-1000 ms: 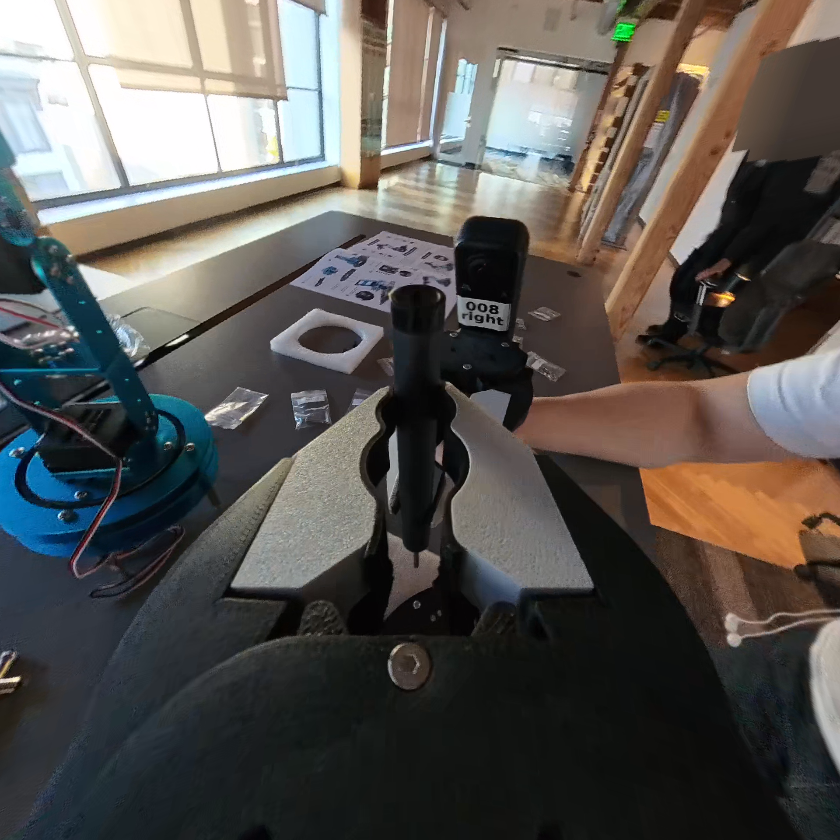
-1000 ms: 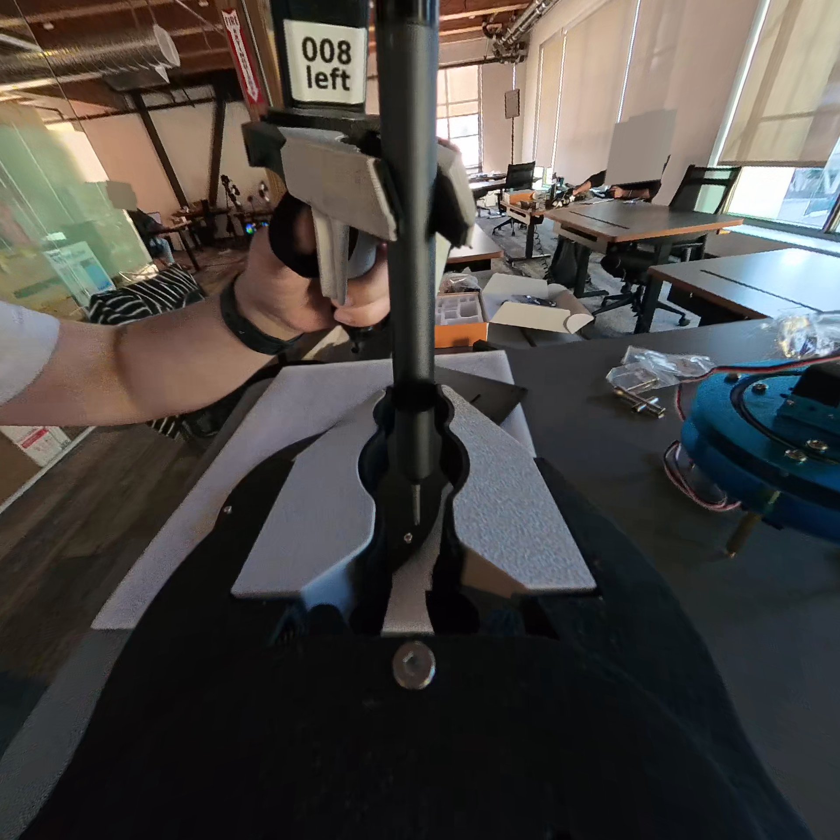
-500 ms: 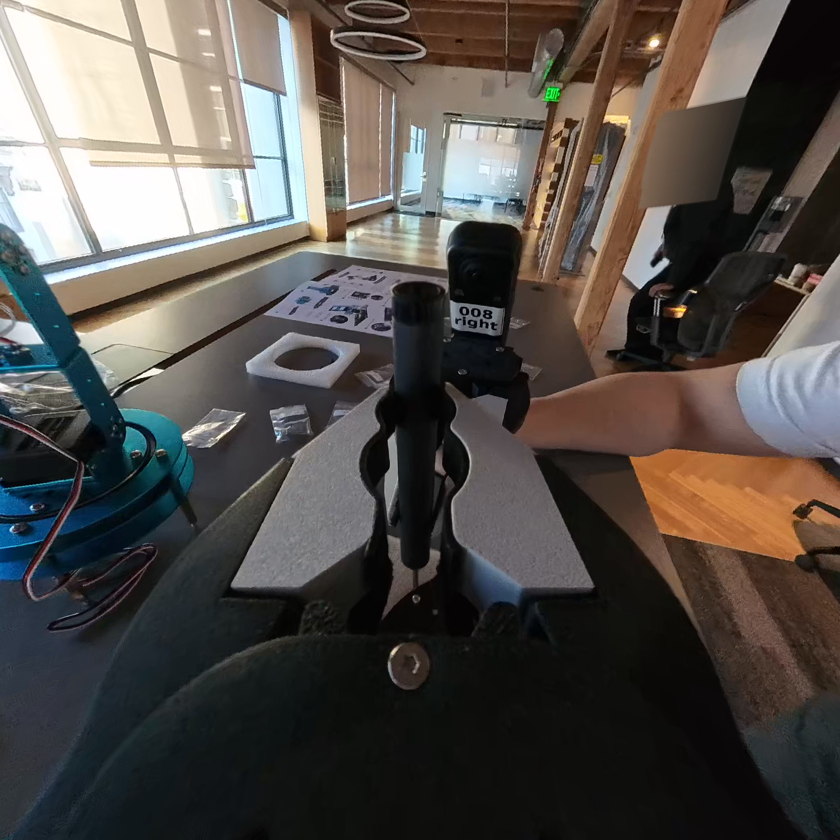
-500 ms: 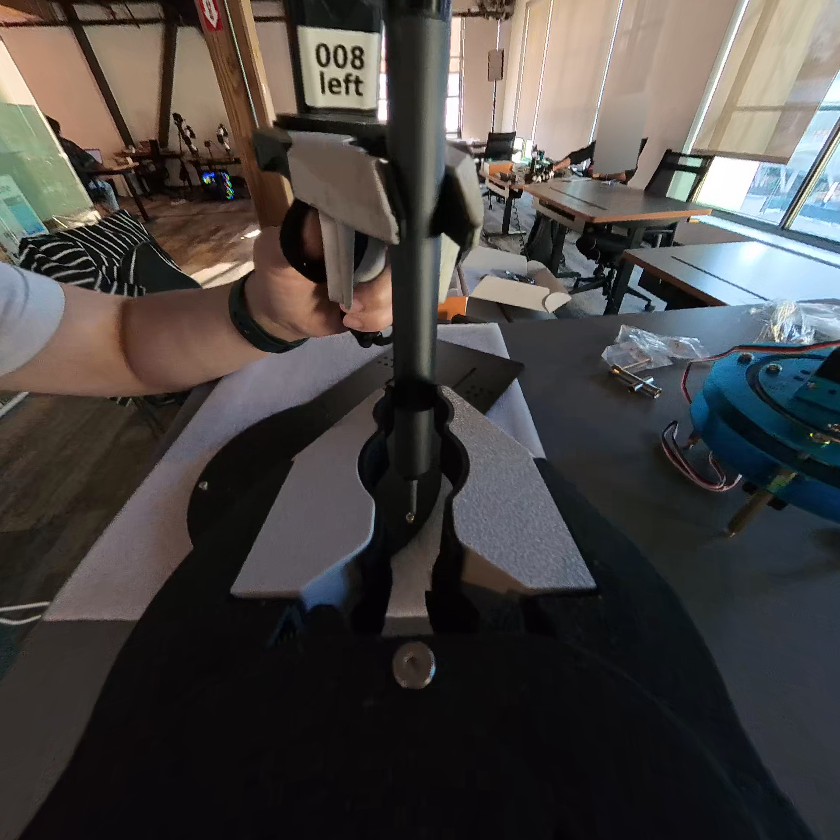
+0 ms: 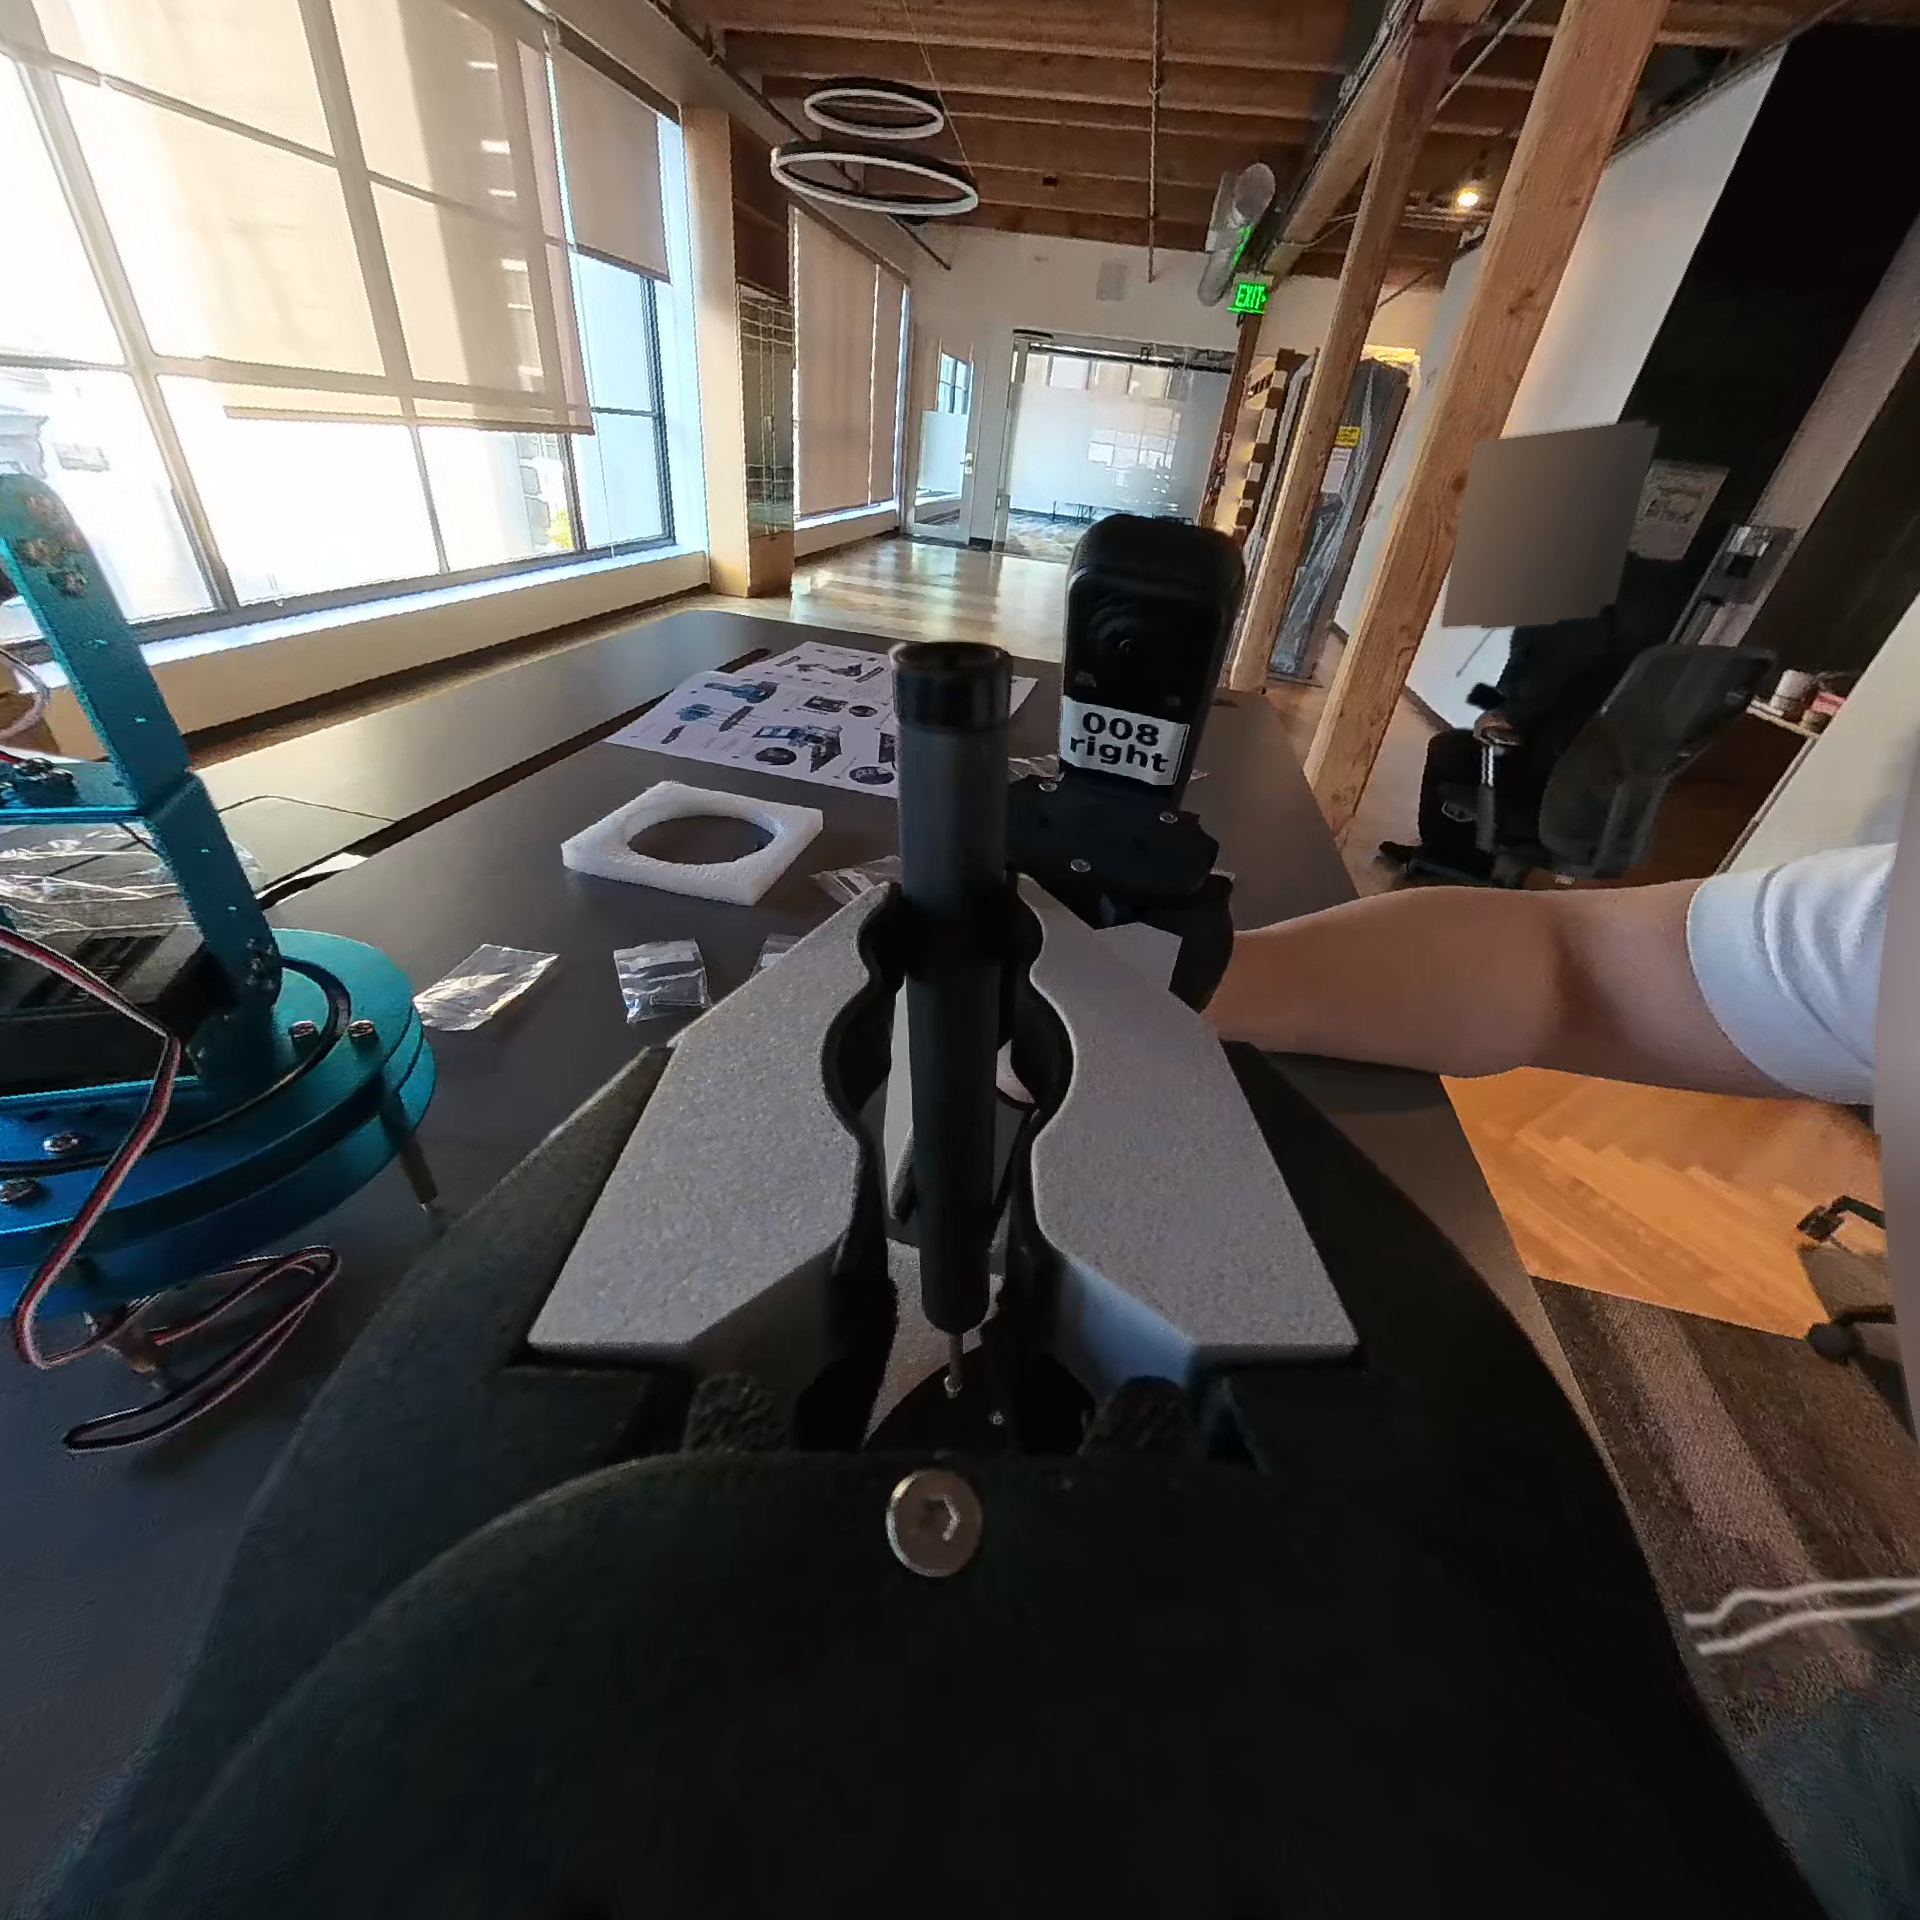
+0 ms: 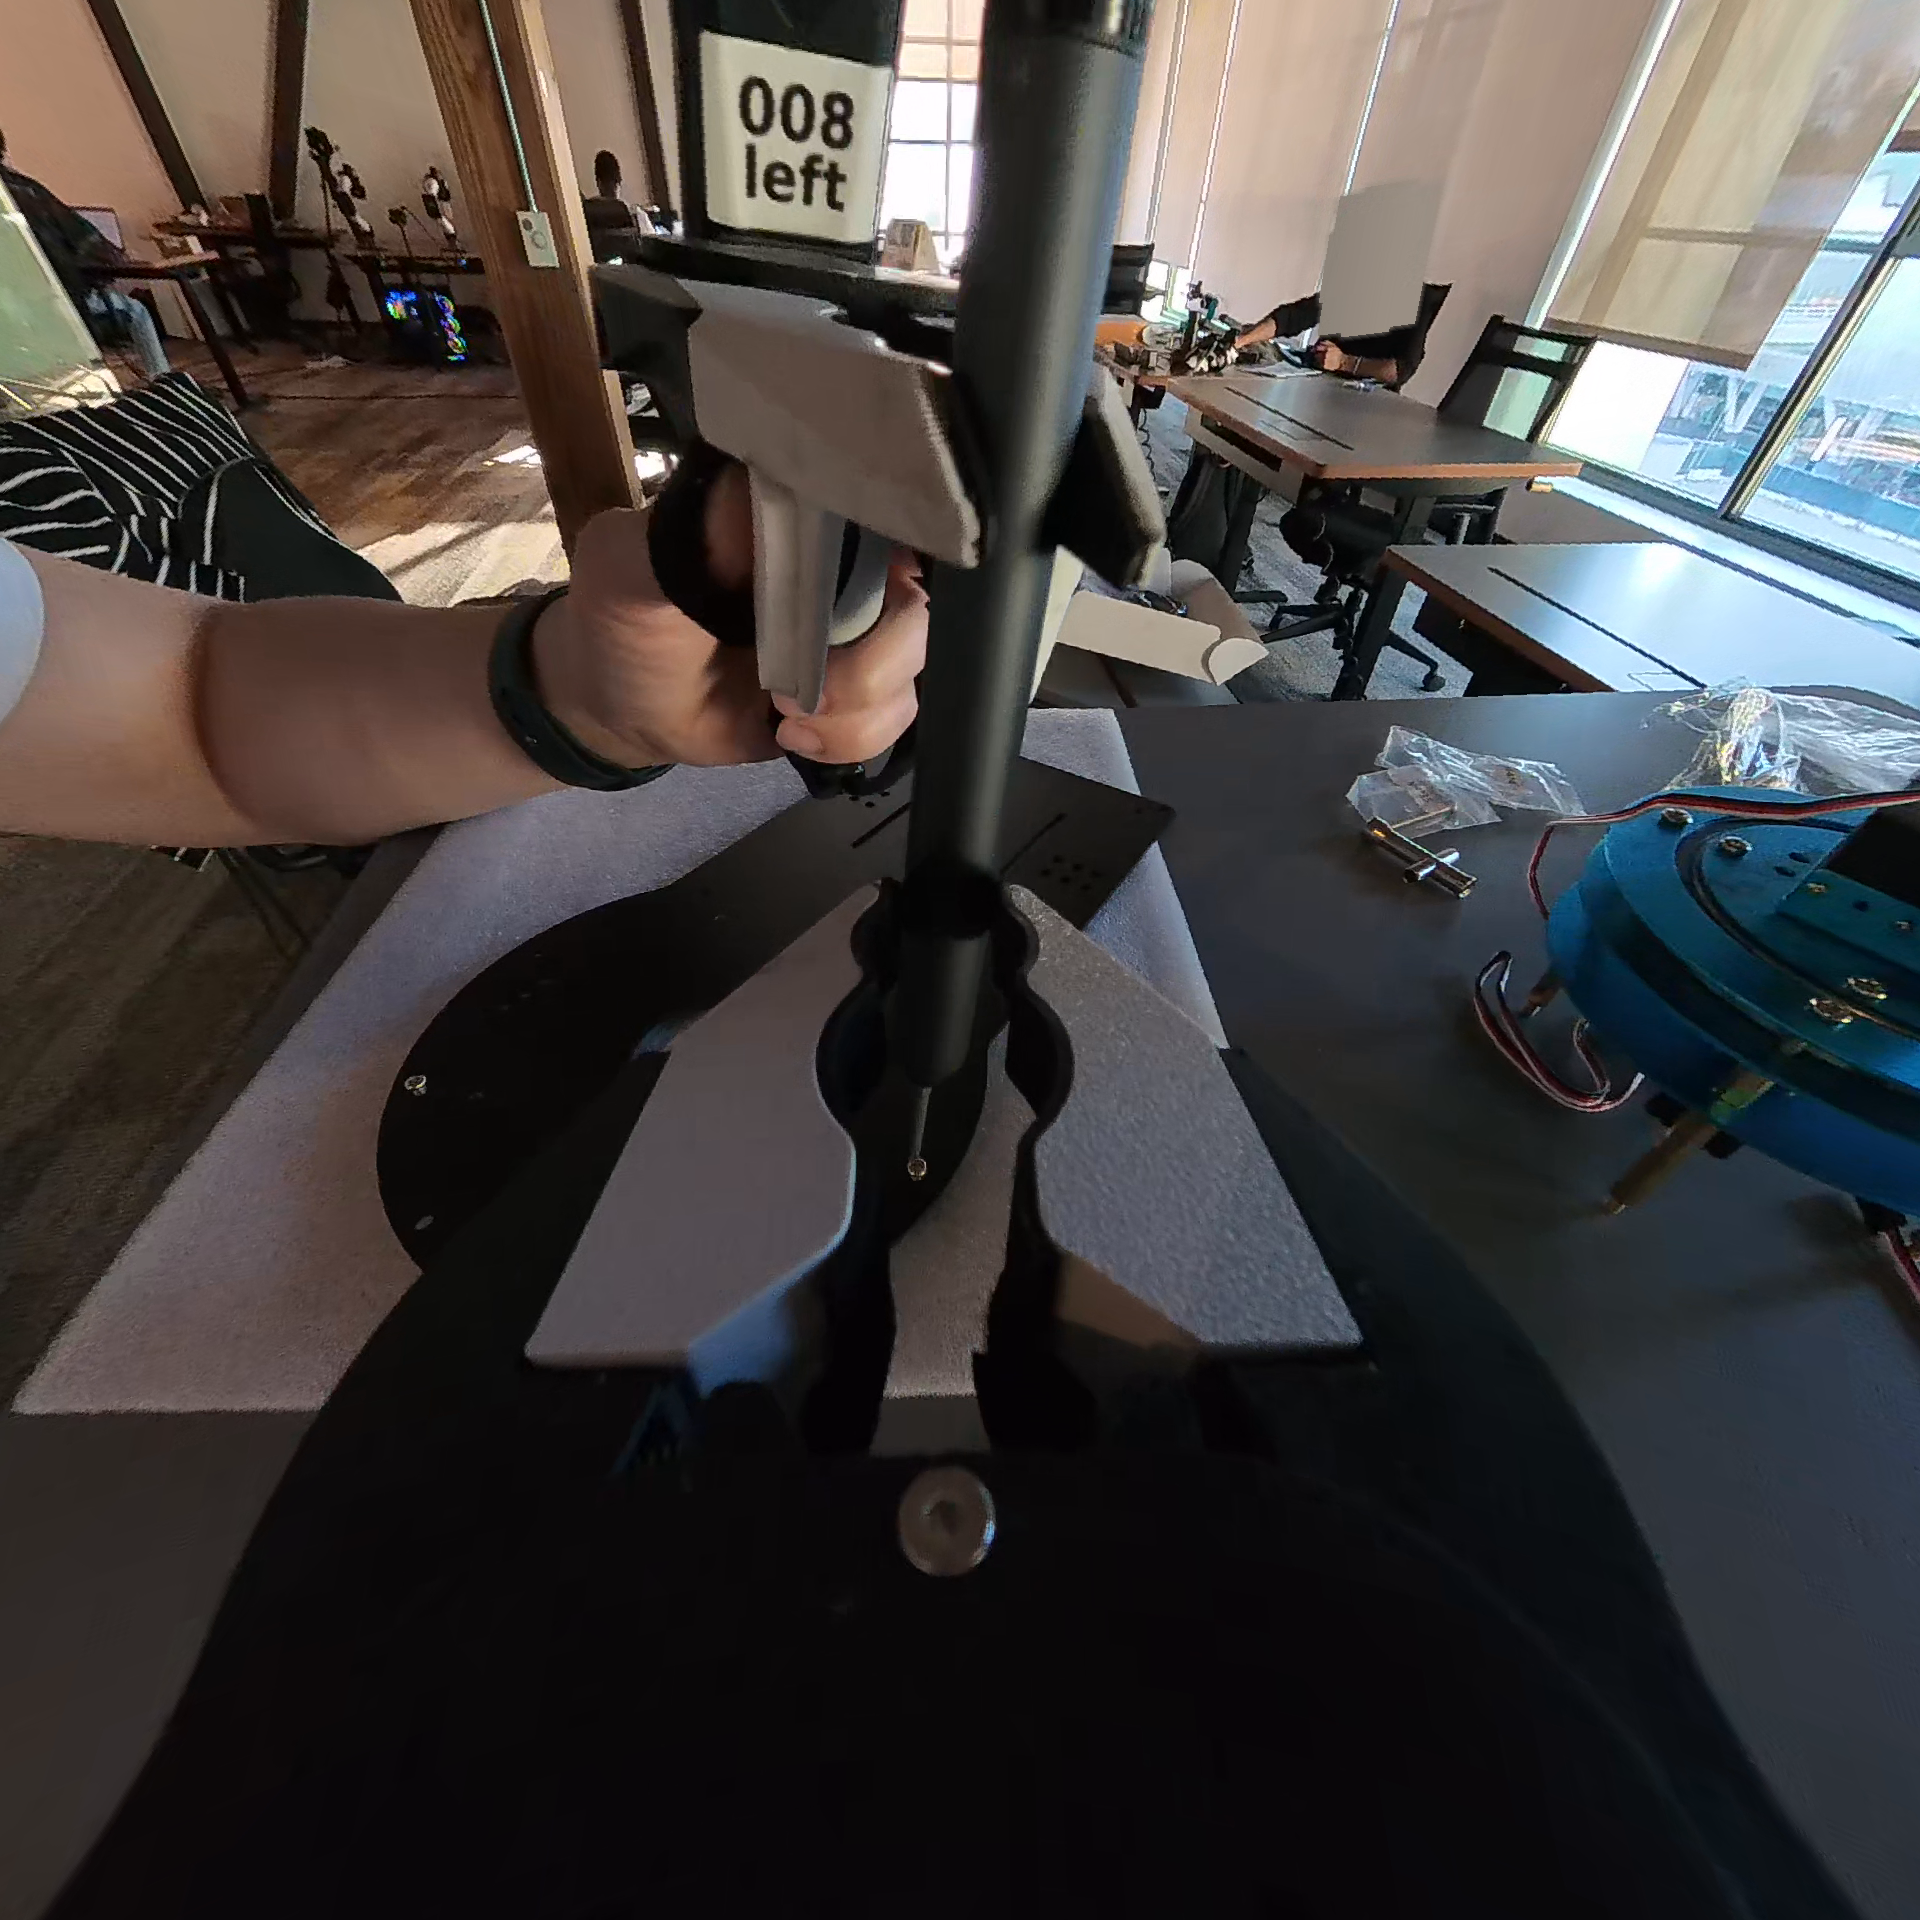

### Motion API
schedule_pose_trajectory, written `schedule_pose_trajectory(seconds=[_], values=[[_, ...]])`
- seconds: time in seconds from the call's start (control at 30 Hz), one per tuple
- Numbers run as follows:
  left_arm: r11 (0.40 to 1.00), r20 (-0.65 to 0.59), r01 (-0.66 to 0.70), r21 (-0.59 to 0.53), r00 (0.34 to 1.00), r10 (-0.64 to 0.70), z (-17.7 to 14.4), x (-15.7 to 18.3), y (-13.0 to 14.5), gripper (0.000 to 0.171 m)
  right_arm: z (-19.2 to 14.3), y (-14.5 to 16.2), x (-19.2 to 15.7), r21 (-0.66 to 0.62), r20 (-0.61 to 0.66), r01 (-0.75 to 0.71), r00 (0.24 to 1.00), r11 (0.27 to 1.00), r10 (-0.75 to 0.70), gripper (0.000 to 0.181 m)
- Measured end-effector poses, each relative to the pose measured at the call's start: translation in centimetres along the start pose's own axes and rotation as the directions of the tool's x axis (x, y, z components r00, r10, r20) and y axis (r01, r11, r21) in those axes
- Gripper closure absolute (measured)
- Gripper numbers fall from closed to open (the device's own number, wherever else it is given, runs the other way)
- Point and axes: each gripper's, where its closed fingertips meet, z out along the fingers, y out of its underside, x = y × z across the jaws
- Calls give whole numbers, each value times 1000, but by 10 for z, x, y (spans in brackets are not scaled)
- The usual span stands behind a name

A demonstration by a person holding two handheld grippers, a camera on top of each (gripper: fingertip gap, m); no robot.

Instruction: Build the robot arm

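Both grippers clamp one dark screwdriver (image 6: 971,727) held upright: the left gripper (image 5: 951,997) high on its shaft, the right gripper (image 6: 951,997) low, its tip on a black plate (image 6: 540,1039) over white foam (image 6: 239,1195). A blue robot base (image 6: 1745,997) stands at three o'clock on the dark table (image 6: 1455,1299); sunlit office windows (image 5: 312,364) lie beyond.

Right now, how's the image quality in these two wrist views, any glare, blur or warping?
Left wrist view: the windows are blown out white, straight beams bow from the wide lens, and the screwdriver is sharp. Right wrist view: the left gripper and screwdriver shaft look motion-smeared, and the window at far right glares.
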Motion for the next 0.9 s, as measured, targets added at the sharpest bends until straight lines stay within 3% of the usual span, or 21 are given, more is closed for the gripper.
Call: schedule_pose_trajectory(seconds=[0.77,0.9], values=[[1000,-5,11,-15,1000,-11,-1,-2,3,156,0,4,1,-4,21,-46,999,999,46,165],[1000,-7,4,-18,1000,-4,0,-1,3,156,-2,2,-4,10,86,-73,994,997,72,158]])
